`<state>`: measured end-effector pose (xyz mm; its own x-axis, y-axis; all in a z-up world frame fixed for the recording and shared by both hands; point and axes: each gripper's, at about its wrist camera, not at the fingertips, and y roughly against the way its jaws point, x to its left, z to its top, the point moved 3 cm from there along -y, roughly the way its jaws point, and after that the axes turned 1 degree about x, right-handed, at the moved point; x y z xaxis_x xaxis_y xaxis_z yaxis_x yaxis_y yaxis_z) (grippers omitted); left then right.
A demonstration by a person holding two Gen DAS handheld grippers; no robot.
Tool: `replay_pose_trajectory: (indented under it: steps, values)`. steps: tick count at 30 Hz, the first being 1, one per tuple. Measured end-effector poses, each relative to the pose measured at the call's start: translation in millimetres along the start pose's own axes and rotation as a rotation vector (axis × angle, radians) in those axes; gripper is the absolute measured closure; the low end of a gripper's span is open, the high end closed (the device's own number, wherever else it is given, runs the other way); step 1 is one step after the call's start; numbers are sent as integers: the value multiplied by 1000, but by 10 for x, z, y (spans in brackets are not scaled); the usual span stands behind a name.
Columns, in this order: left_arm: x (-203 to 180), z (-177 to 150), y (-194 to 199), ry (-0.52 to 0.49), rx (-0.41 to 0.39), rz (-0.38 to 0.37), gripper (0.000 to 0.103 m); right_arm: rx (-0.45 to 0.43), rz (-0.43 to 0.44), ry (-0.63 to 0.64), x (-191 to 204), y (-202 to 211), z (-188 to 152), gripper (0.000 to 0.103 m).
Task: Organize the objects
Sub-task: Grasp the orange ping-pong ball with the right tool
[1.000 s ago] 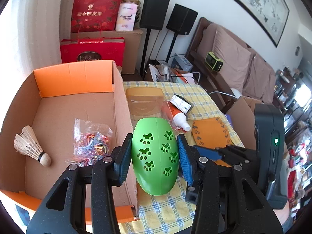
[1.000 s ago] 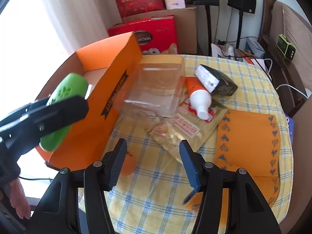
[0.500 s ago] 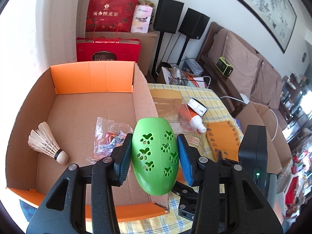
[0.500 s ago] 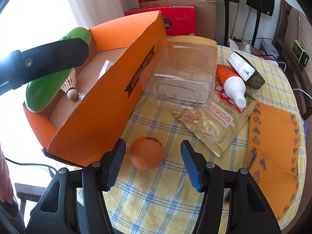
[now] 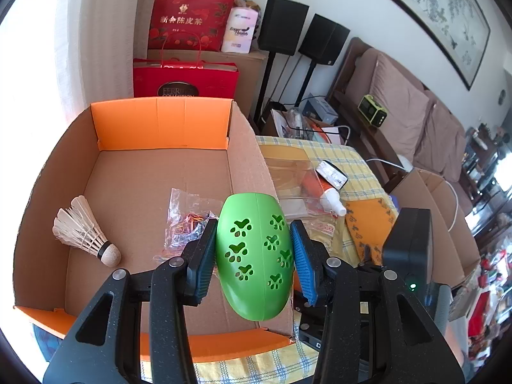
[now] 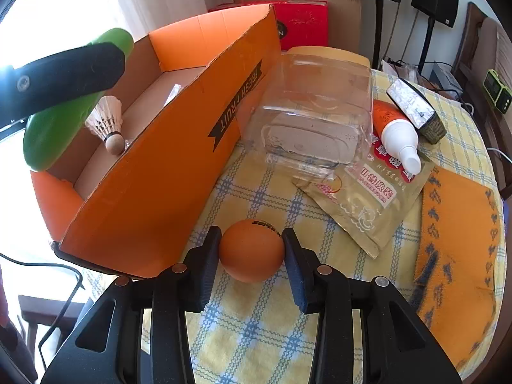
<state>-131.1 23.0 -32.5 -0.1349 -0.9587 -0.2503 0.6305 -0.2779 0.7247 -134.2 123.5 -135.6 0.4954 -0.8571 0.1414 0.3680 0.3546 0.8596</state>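
My left gripper (image 5: 252,256) is shut on a green egg-shaped case with paw-print holes (image 5: 254,256) and holds it above the near right part of the open orange cardboard box (image 5: 160,121). The case also shows in the right wrist view (image 6: 60,128). In the box lie a shuttlecock (image 5: 83,233) and a bag of rubber bands (image 5: 188,220). My right gripper (image 6: 252,252) has its jaws around an orange ball (image 6: 252,249) on the checked tablecloth (image 6: 256,336), next to the box wall (image 6: 166,172). The pads touch or nearly touch the ball.
On the cloth right of the box lie a clear plastic container (image 6: 316,112), a gold pouch (image 6: 361,198), an orange tube with a white cap (image 6: 396,131), a small dark pack (image 6: 416,108) and an orange cloth (image 6: 457,249). Red gift boxes (image 5: 185,76) stand behind.
My left gripper carried the green case left, from over the table to over the box. My right gripper moved down to the orange ball and its jaws closed in around it.
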Motion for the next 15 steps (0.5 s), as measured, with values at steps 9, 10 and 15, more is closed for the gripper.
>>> replay_pose_trajectory:
  steps: [9,10,15]
  values:
    - [47,-4,15,8,-4,8,61,-87,-51,7,1,330,159,64]
    - [52,-3,19,9,-5,10,61,-97,-55,7,-3,366,188,64]
    - [80,13,29,13,-8,14,61,-135,-56,-1,-48,515,340,64]
